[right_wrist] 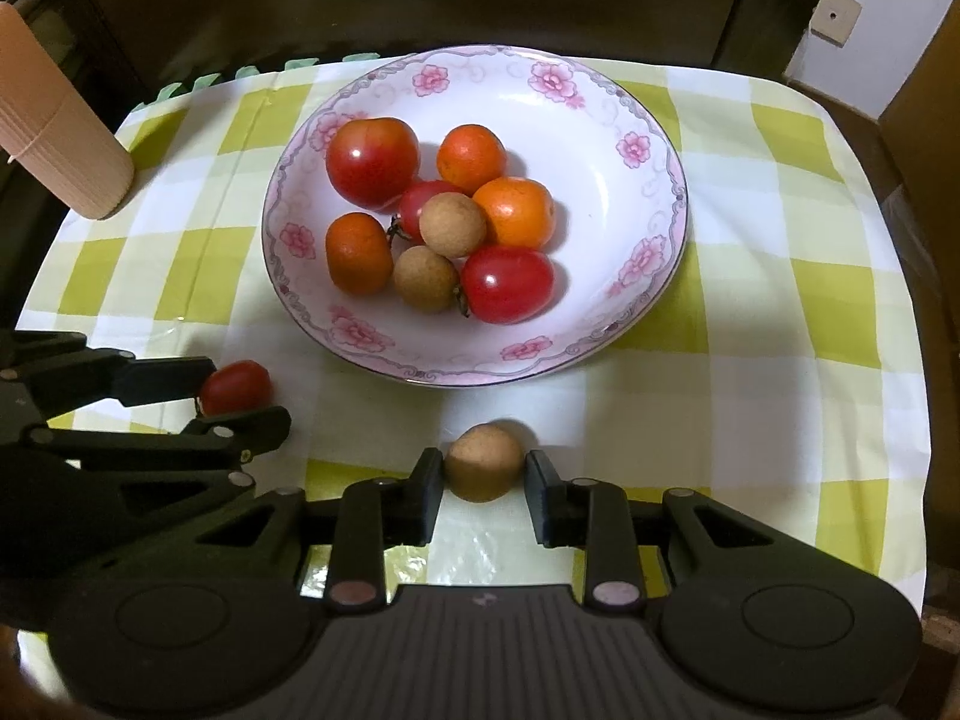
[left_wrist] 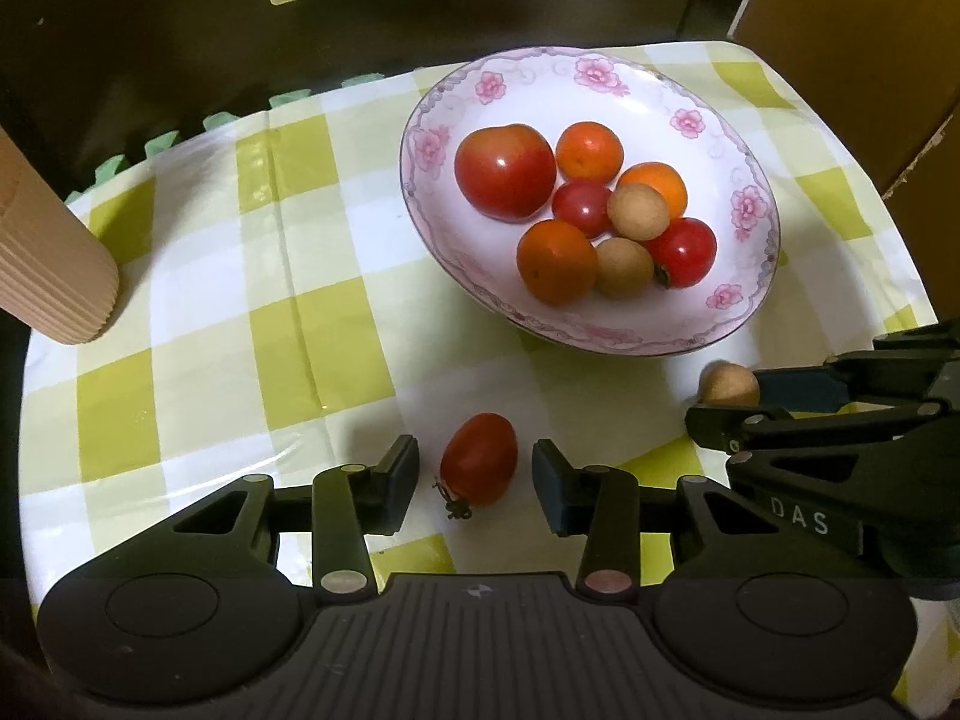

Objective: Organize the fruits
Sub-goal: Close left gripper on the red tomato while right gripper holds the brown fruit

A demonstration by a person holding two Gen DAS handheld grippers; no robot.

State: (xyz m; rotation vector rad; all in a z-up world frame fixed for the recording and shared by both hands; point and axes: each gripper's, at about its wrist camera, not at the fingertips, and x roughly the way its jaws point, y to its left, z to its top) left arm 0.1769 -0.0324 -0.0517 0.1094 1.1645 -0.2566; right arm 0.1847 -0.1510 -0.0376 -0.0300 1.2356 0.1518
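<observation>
Two fruits lie on the cloth [left_wrist: 240, 312], outside the plate [right_wrist: 600, 138], and each one has a gripper around it. The left gripper [left_wrist: 475, 474] has a small tomato [left_wrist: 479, 457] between its fingers. The fingers are spread apart, with a clear gap on both sides of the tomato, so nothing is grasped. The tomato is oval. Its long axis lies slanted across the fingers, and the stem end points toward the gripper body.

The right gripper [right_wrist: 485, 471] has a longan [right_wrist: 483, 461] between its fingers. The left finger seems to touch it or nearly so, and on the right side a thin gap remains, so I judge this one as not clenched yet. The longan is almost round, so the direction of the grasp matters little.

Both fruits are on the near side of the plate, the tomato to its left and the longan straight before it. Each arm is nearer to its own fruit. The two grippers stand close side by side.

The plate already holds tomatoes, small oranges and two longans, grouped near the middle, with free space at the right rim. The cloth is smooth plastic, so a round fruit may roll. A beige ribbed cup [right_wrist: 66, 150] stands far left, a dark cabinet behind.
</observation>
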